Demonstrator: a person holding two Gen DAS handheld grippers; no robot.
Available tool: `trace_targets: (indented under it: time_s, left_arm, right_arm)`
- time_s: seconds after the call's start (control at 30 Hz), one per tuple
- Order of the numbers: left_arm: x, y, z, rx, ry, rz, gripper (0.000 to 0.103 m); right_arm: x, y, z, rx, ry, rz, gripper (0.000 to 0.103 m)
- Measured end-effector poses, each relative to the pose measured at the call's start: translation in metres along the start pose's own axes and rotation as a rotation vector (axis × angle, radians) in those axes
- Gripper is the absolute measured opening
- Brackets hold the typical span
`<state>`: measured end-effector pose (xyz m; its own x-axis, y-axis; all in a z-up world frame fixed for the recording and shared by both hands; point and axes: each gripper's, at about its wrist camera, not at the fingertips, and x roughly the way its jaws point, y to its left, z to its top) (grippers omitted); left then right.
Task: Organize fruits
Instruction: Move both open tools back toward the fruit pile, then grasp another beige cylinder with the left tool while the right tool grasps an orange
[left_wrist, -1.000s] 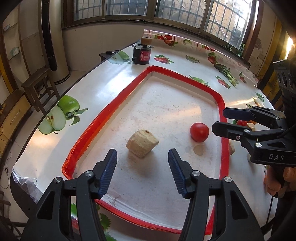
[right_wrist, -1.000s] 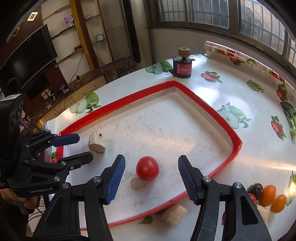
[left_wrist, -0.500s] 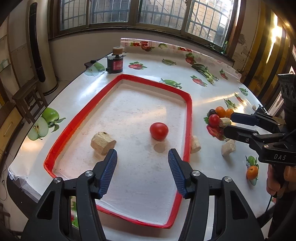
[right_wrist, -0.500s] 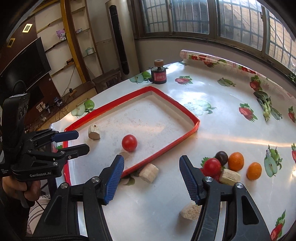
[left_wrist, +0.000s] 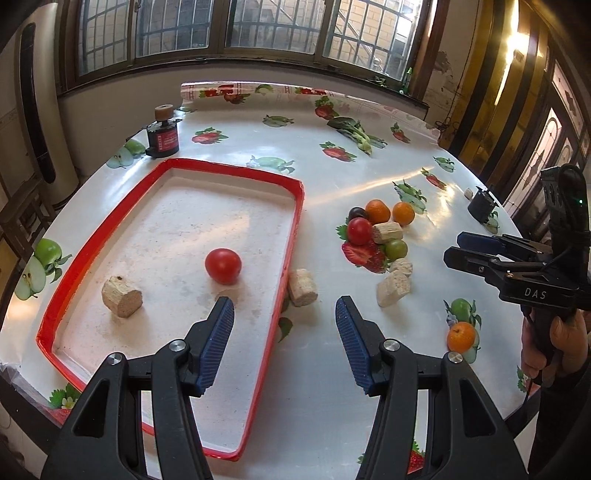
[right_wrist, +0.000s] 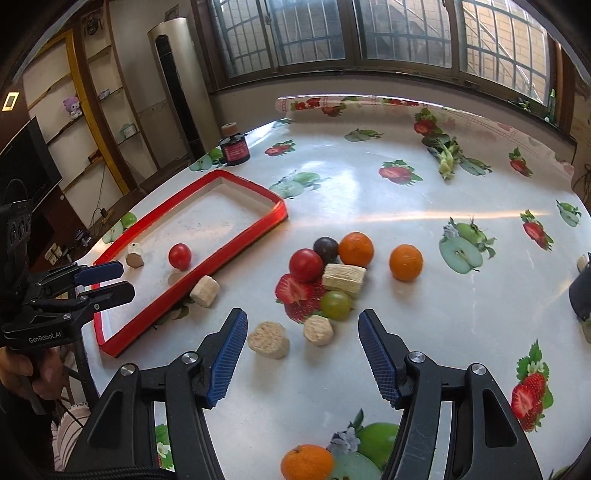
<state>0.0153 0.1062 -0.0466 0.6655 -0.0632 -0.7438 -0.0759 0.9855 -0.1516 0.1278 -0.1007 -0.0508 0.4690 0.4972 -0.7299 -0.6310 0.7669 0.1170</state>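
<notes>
A red-rimmed tray (left_wrist: 299, 206) (right_wrist: 255, 227) holds a red tomato (left_wrist: 223, 266) (right_wrist: 180, 255) and a beige corn piece (left_wrist: 122, 297). To its right lies a pile: a red tomato (right_wrist: 306, 264), a dark plum (right_wrist: 325, 247), two oranges (right_wrist: 356, 249) (right_wrist: 405, 262), a green grape (right_wrist: 335, 304) and several corn pieces (right_wrist: 344, 278). My left gripper (left_wrist: 284, 325) is open and empty over the tray's right rim. My right gripper (right_wrist: 302, 339) is open and empty just short of the pile.
A black and red cylinder (left_wrist: 162, 136) stands behind the tray. A corn piece (left_wrist: 303, 287) lies against the tray's outer rim. A small dark device (left_wrist: 482, 205) sits at the table's right edge. The tablecloth carries printed fruit pictures.
Both grippers have pulled back and swung right, away from the tray's contents. The fruit pile to the right of the tray has come into view. Nothing was picked up.
</notes>
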Motion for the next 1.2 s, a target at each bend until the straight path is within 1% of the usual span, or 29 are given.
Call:
trace_targets:
  time_s: [0.23,0.5,0.7,0.97,1.13,1.2]
  left_arm:
    - [0.009,-0.029,0.001,0.041,0.022,-0.048,0.056]
    - [0.023,-0.066,0.002,0.093,0.048,-0.101,0.056]
    - [0.04,-0.085,0.006,0.116,0.071,-0.128,0.056]
    - [0.061,-0.1,0.008,0.149,0.108,-0.146,0.056]
    - [0.079,-0.102,0.008,0.166,0.136,-0.157,0.056]
    - [0.087,-0.103,0.008,0.167,0.147,-0.16,0.052]
  right_arm:
    - [-0.012,-0.03,-0.017,0.058,-0.003,-0.038,0.065]
    - [-0.019,-0.049,-0.028,0.087,-0.002,-0.059,0.065]
    - [-0.011,-0.056,-0.019,0.082,-0.001,-0.064,0.065]
    - [0.019,-0.061,0.0,0.061,0.023,-0.068,0.064]
    - [0.037,-0.068,0.008,0.064,0.045,-0.071,0.064]
    - [0.044,-0.07,0.012,0.061,0.051,-0.072,0.06]
